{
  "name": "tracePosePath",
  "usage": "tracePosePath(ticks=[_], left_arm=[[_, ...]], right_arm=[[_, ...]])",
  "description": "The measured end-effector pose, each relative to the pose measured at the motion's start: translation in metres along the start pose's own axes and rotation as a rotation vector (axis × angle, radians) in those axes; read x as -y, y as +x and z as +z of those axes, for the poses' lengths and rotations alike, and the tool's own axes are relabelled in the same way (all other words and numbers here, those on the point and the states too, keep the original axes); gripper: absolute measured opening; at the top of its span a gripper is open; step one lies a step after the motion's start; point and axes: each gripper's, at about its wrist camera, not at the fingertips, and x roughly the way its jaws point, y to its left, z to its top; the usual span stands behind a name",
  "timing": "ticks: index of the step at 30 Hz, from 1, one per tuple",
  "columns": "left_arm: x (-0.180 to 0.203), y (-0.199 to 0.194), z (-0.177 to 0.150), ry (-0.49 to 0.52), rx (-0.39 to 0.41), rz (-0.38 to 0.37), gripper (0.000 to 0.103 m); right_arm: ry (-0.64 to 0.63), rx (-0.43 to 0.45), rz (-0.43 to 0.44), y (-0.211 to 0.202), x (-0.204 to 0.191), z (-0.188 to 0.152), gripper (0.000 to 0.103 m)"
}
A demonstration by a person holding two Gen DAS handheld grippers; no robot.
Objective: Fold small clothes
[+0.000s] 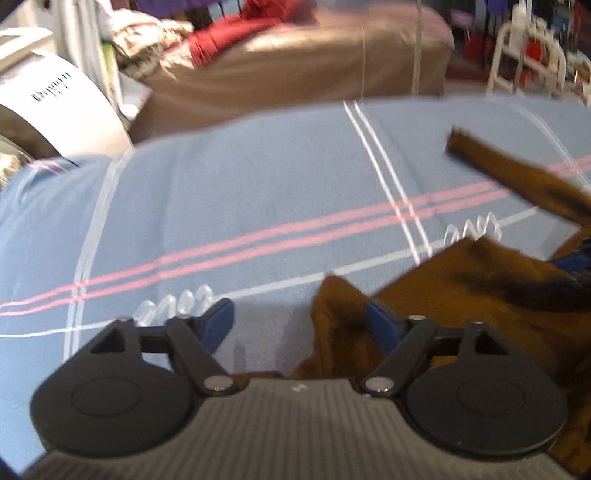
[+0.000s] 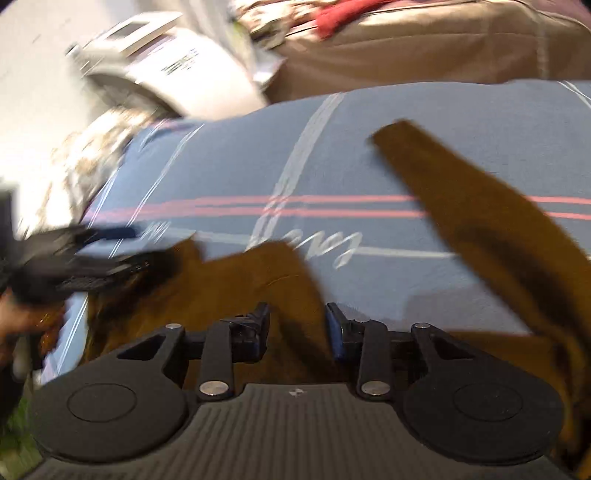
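Note:
A brown garment (image 1: 461,291) lies bunched on the blue striped bedsheet (image 1: 221,199), one long strip (image 1: 517,173) stretched up to the right. My left gripper (image 1: 301,323) is open, its right finger (image 1: 382,325) against the cloth's left edge. In the right wrist view the garment (image 2: 229,288) lies under my right gripper (image 2: 297,326), whose fingers stand partly apart with cloth between them; I cannot tell whether they pinch it. A long brown strip (image 2: 461,206) runs up right. The left gripper (image 2: 96,266) shows blurred at the left.
A white appliance (image 1: 55,99) stands at the far left edge of the bed. A tan-covered sofa (image 1: 295,66) with a red cloth (image 1: 236,33) lies behind. A white rack (image 1: 532,55) is at the far right. Both views are motion-blurred.

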Motion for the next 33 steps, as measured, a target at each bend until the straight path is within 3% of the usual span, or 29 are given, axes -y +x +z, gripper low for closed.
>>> tracePosePath(ticks=[1,3,4,6,10,15,18,22,23,24,25,27,28,29,30,31,33], left_arm=[[0.003,0.006,-0.003,0.005,-0.027,-0.027,0.04],[0.006,0.006,-0.012,-0.006,-0.007,-0.056,0.024],[0.006,0.004,-0.017,-0.012,-0.003,-0.042,0.007],[0.001,-0.002,-0.026,-0.033,0.003,-0.046,0.005],[-0.011,-0.014,-0.039,-0.053,-0.002,-0.06,0.005],[-0.015,-0.017,-0.043,-0.062,-0.008,-0.06,0.005],[-0.011,-0.015,-0.041,-0.052,-0.011,-0.052,0.005],[-0.01,-0.014,-0.039,-0.034,-0.015,-0.05,0.005],[-0.01,-0.014,-0.04,-0.032,-0.015,-0.051,0.005],[-0.01,-0.014,-0.04,-0.027,-0.016,-0.051,0.005],[-0.009,-0.013,-0.04,-0.02,-0.018,-0.051,0.005],[-0.008,-0.012,-0.039,-0.01,-0.023,-0.049,0.005],[-0.008,-0.012,-0.038,-0.006,-0.025,-0.048,0.005],[-0.008,-0.011,-0.037,-0.002,-0.027,-0.047,0.005],[-0.008,-0.011,-0.036,-0.001,-0.028,-0.047,0.005],[-0.008,-0.011,-0.035,-0.004,-0.028,-0.048,0.005],[-0.01,-0.009,-0.029,-0.016,-0.021,-0.047,0.005]], right_arm=[[-0.071,-0.017,-0.013,0.0,-0.011,-0.007,0.061],[-0.225,-0.049,-0.073,-0.002,-0.032,-0.021,0.061],[-0.297,-0.057,-0.082,-0.004,-0.041,-0.026,0.061],[-0.351,-0.033,-0.051,-0.013,-0.046,-0.03,0.06],[-0.268,0.028,-0.022,-0.023,-0.032,-0.02,0.067],[-0.256,0.007,0.019,-0.008,-0.025,-0.013,0.068],[-0.404,-0.028,0.095,-0.005,-0.042,-0.019,0.068],[-0.573,-0.007,-0.022,0.001,-0.058,-0.021,0.068],[-0.576,-0.001,-0.004,0.001,-0.057,-0.017,0.07],[-0.571,-0.005,0.033,0.003,-0.054,-0.013,0.073],[-0.568,-0.035,0.065,0.008,-0.051,-0.008,0.097],[-0.588,-0.155,0.071,0.026,-0.047,-0.001,0.103],[-0.594,-0.163,0.042,0.032,-0.046,0.002,0.092],[-0.572,-0.167,0.059,0.035,-0.042,0.005,0.067],[-0.538,-0.182,0.104,0.036,-0.039,0.01,0.05],[-0.512,-0.193,0.129,0.035,-0.037,0.016,0.026],[-0.499,-0.172,0.131,0.028,-0.035,0.025,0.016]])
